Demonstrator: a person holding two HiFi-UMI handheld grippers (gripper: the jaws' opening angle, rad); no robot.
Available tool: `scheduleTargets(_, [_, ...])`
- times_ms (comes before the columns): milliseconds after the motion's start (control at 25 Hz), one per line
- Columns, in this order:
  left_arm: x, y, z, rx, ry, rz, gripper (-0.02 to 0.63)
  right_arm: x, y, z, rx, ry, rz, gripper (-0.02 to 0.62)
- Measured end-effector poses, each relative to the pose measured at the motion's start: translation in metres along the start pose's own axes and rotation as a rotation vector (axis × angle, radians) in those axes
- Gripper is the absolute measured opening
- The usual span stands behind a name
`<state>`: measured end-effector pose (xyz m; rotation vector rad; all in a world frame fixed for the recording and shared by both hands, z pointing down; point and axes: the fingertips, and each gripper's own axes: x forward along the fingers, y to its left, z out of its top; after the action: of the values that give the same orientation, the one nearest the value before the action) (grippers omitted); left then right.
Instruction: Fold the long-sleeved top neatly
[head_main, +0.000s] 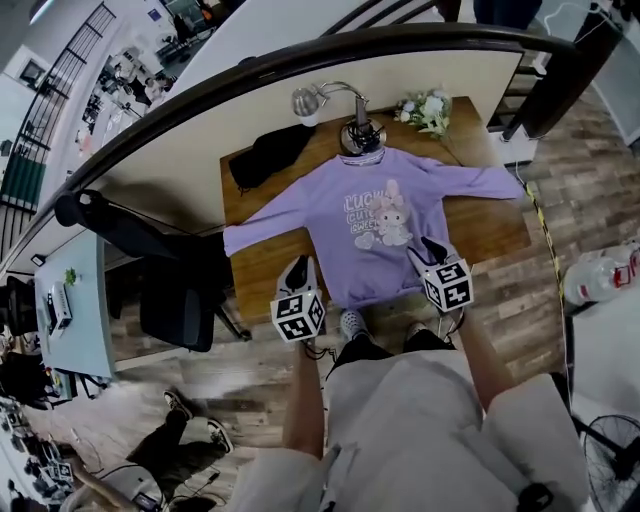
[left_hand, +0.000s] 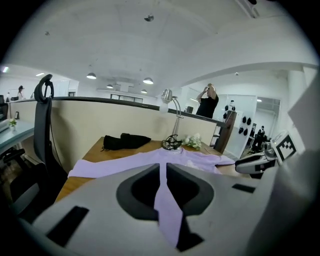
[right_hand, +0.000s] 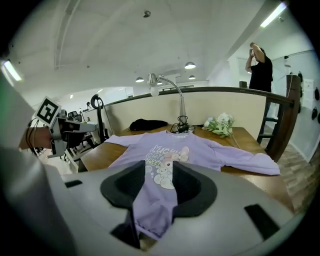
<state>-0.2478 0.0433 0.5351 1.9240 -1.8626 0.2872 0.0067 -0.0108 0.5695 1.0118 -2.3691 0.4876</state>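
on the table (head_main: 252, 272), lilac top (head_main: 375, 225) lies face-up; sleeves (head_main: 480, 182) spread

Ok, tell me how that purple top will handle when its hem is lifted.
Probably floppy: the purple top lies flat and its hem pinches to a thin fold in the left gripper. Likely light for its size, being thin cloth. Its spread sleeves would probably trail and drag across the table.

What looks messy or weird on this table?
Nothing is spilled or broken. Only a black cloth lies crumpled at the far left corner of the table, beside the flat purple top.
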Motion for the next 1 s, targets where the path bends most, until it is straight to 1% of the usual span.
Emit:
scheduleTargets(200, [-0.015, -0.038, 0.002, 0.029, -0.007, -0.015, 0.044, -0.029, -0.003, 0.0, 0.012, -0.047, 0.021, 0.179])
scheduleTargets(320, [-0.024, -0.053, -0.005, 0.035, 0.009, 0.001, 0.044, -0.044, -0.003, -0.006, 0.012, -0.054, 0.036, 0.178])
scheduleTargets(440, [-0.035, -0.066, -0.012, 0.021, 0.018, 0.019, 0.044, -0.057, 0.001, -0.012, 0.006, -0.062, 0.06, 0.178])
scheduleTargets(720, [-0.059, -0.098, -0.018, 0.023, -0.003, 0.036, 0.044, -0.082, 0.003, -0.015, -0.009, -0.099, 0.098, 0.169])
scheduleTargets(1000, [-0.078, -0.127, -0.026, 0.021, -0.039, 0.037, 0.044, -0.107, 0.006, -0.023, -0.027, -0.128, 0.111, 0.168])
